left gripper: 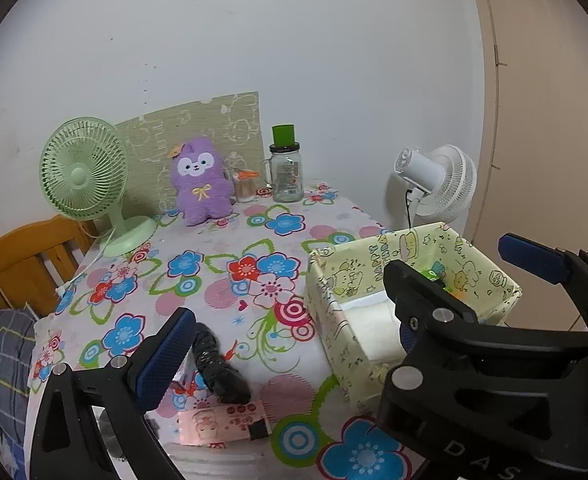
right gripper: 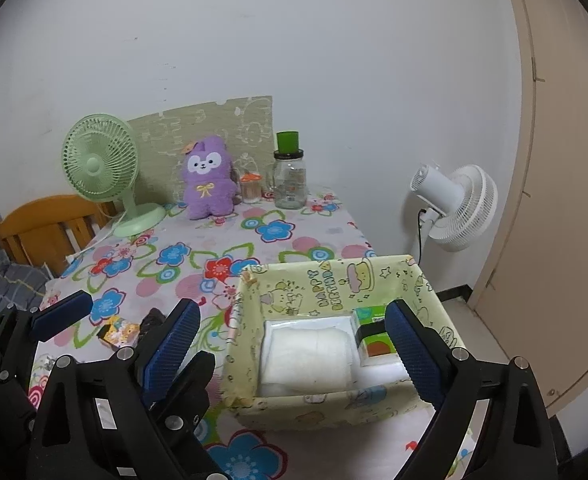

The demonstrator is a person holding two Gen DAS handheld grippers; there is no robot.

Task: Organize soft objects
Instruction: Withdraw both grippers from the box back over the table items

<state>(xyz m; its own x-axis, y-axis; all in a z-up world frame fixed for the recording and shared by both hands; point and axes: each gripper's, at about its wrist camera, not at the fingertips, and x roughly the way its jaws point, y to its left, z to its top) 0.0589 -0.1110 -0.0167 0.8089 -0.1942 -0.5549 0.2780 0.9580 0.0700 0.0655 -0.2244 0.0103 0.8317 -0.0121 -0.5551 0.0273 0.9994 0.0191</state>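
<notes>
Clearly, the paper-wrapped box (right gripper: 333,396) printed with birthday cartoons is the landmark on the flowered tablecloth (right gripper: 222,240). Inside the box a white folded soft pack (right gripper: 309,356) is seen lying flat, and a small green and orange carton (right gripper: 373,336) is set just beside it, toward the box's right wall. The right gripper (right gripper: 294,356) is held over the box with its jaws spread wide and empty, one blue pad (right gripper: 409,352) at the box's right wall and the other outside its left wall. Left of the box, the left gripper (left gripper: 286,332) is seen with its jaws wide apart and nothing clamped between them. A black bundled item (left gripper: 218,364) and a pink printed packet (left gripper: 222,424) are found on the cloth to the left of the box, near the left gripper's pad. Well behind the box a purple plush toy (right gripper: 210,184) is propped upright, with a green desk fan (right gripper: 102,168) at its left and a glass jar (right gripper: 290,180) at its right. A white fan (right gripper: 453,208) is placed beyond the box's far right corner, off the table.
</notes>
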